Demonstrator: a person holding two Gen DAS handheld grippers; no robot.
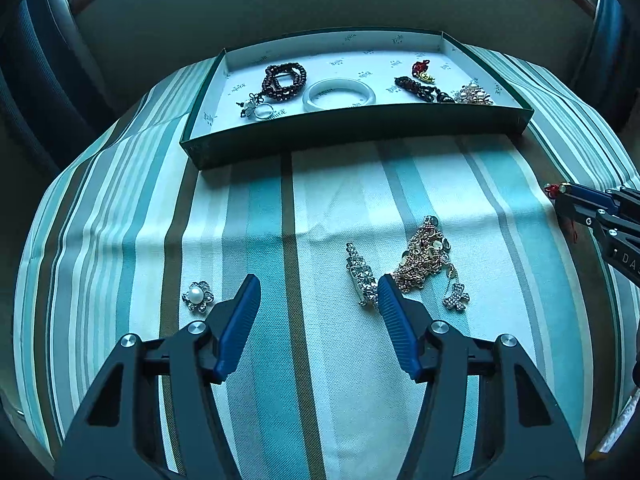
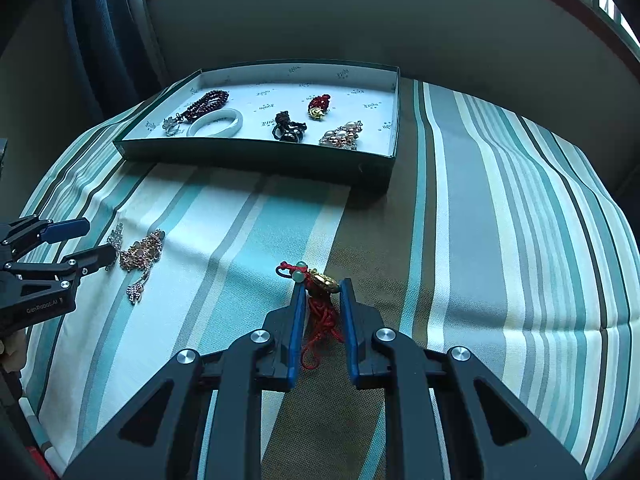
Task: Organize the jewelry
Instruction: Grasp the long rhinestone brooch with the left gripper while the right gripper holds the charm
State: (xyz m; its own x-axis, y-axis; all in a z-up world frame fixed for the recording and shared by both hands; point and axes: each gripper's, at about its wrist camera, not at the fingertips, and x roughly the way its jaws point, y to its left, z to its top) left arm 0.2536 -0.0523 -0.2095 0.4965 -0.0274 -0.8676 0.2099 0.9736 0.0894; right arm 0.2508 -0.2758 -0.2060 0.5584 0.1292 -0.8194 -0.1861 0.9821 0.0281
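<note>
A: What is the right gripper (image 2: 322, 286) holding?

B: A red-corded charm (image 2: 318, 280) with a gold bead and two pale green beads. The fingers are drawn narrow and pinch it at the gold bead, near their tips, so the red tassel hangs free between them above the striped cloth (image 2: 500, 208) covering the desk. Gripping the hard bead and not the loose cord is probably what keeps it from slipping.

A: And the left gripper (image 1: 316, 294)?

B: Its fingers stand about half spread and hold nothing. They hang over the cloth with the right-hand blue pad just beside the rhinestone hair clip (image 1: 360, 278), which lies next to a tangled gold chain necklace (image 1: 424, 260) and a small rhinestone bow pendant (image 1: 456, 296). A pearl flower brooch (image 1: 197, 296) sits apart, on the other side of the fingers.

A: Where does it all go?

B: Into the shallow green box (image 1: 360, 130) at the far side of the desk. A dark bead bracelet (image 1: 285, 80), a white bangle (image 1: 339, 94), a ring (image 1: 264, 111), a similar red charm (image 1: 422, 70), a dark chain and a pearl cluster already lie spaced apart on its white lining, so each piece stays untangled.

A: So the next piece?

B: Likely the held charm goes beside its red match, while the left takes the clip.
</note>
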